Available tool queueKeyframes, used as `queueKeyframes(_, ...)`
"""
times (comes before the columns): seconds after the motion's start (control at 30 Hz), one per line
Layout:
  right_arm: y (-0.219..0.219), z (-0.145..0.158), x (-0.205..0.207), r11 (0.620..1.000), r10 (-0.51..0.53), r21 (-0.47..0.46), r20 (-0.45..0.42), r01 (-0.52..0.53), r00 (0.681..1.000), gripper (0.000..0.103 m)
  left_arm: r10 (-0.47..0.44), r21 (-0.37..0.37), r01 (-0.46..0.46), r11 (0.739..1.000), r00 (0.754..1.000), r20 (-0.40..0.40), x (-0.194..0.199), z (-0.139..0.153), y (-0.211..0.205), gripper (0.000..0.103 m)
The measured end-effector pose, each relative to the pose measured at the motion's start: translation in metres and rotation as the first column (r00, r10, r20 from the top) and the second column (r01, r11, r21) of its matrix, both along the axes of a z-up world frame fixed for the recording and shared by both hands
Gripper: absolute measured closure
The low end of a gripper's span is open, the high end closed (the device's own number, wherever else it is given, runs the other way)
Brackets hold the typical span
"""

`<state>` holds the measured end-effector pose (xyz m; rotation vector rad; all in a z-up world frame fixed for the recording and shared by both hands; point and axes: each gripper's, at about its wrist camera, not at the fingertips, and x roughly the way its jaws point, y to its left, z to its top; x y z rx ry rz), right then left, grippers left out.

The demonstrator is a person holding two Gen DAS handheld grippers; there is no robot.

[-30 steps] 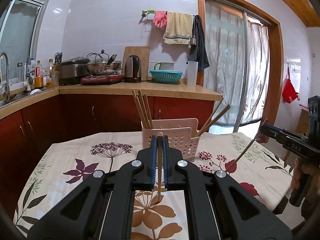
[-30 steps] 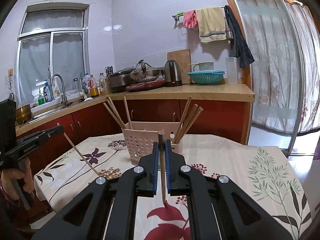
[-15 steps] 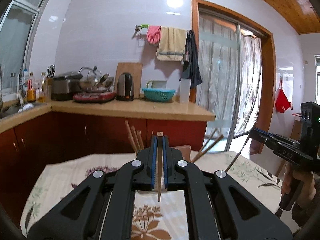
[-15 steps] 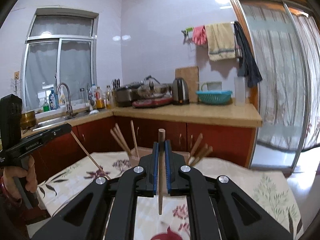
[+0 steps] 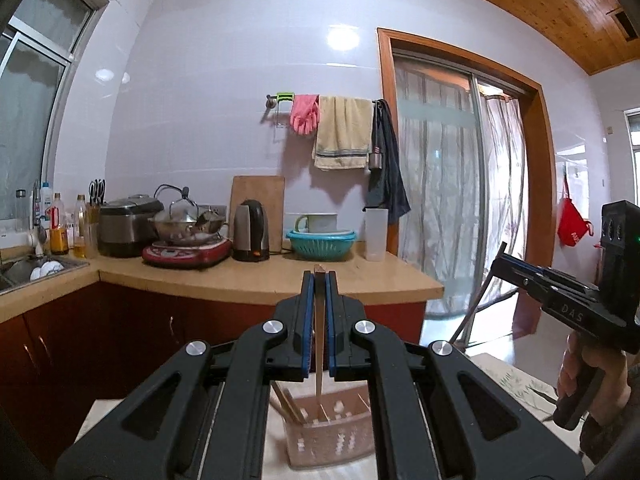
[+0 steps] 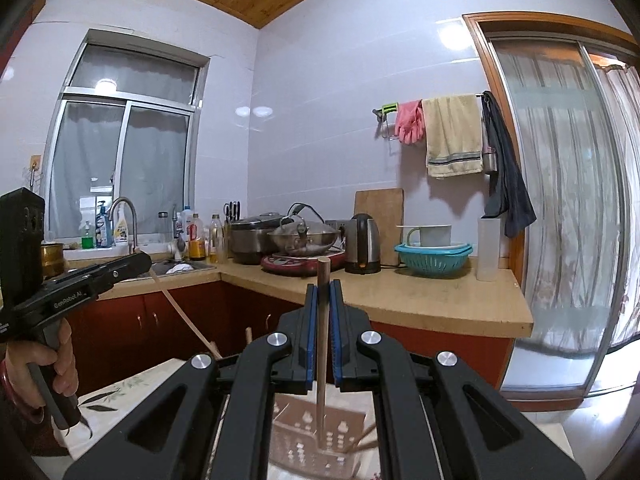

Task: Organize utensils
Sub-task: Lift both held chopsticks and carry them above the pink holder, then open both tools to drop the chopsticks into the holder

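My left gripper (image 5: 319, 280) is shut on a wooden chopstick (image 5: 319, 360) that hangs down with its lower end in or just above the pink perforated utensil basket (image 5: 332, 438). My right gripper (image 6: 324, 286) is shut on another wooden chopstick (image 6: 322, 344), its tip over the same basket (image 6: 316, 436). Other chopsticks lean in the basket. Each gripper shows from the side in the other's view, the right one (image 5: 502, 258) and the left one (image 6: 146, 258), both above the table.
The basket stands on a table with a floral cloth (image 6: 120, 392). Behind it runs a wooden counter (image 5: 256, 280) with a kettle, cooker, wok and teal colander. A sink is at the left and a glass sliding door (image 5: 440, 220) at the right.
Both grippers have risen and come closer over the basket, each still holding its chopstick upright. The basket has dropped to the bottom of both views.
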<state>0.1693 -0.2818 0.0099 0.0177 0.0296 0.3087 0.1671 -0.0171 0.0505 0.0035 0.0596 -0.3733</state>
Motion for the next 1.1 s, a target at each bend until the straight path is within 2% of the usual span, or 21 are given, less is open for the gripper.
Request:
queueKeyframes(0.17, 0.001, -0.01, 0.03, 1.0, -0.015, -0.006, -0.029, 0.015, 0.999, 0.096, 0.02, 0.018, -0.02, 1.0, 1.0, -0.012, 0.026, -0.01, -0.012, 0.097)
queueKeyframes(0.43, 0.004, -0.047, 0.065, 1.0, -0.021, -0.009, -0.132, 0.02, 0.991, 0.096, 0.026, 0.035, -0.022, 0.999, 0.992, -0.123, 0.057, -0.051, -0.019, 0.097)
queueKeyframes(0.73, 0.007, -0.074, 0.082, 1.0, -0.023, -0.011, -0.204, 0.021, 0.979, 0.096, 0.032, 0.037, -0.024, 0.999, 0.973, -0.229, 0.084, -0.09, -0.015, 0.097)
queueKeyframes(0.9, 0.008, -0.082, 0.088, 1.0, -0.024, -0.01, -0.23, 0.023, 0.973, 0.096, 0.047, 0.064, -0.034, 0.997, 0.977, -0.207, 0.085, -0.092, -0.016, 0.097)
queueKeyframes(0.97, 0.008, -0.085, 0.09, 1.0, -0.03, -0.009, -0.228, 0.029, 0.973, 0.096, 0.045, 0.065, -0.032, 0.997, 0.978, -0.204, 0.085, -0.092, -0.016, 0.093)
queueKeyframes(1.1, 0.008, -0.085, 0.092, 0.999, -0.037, -0.007, -0.237, 0.036, 0.971, 0.095, 0.047, 0.077, -0.032, 0.997, 0.979, -0.199, 0.084, -0.093, -0.019, 0.075)
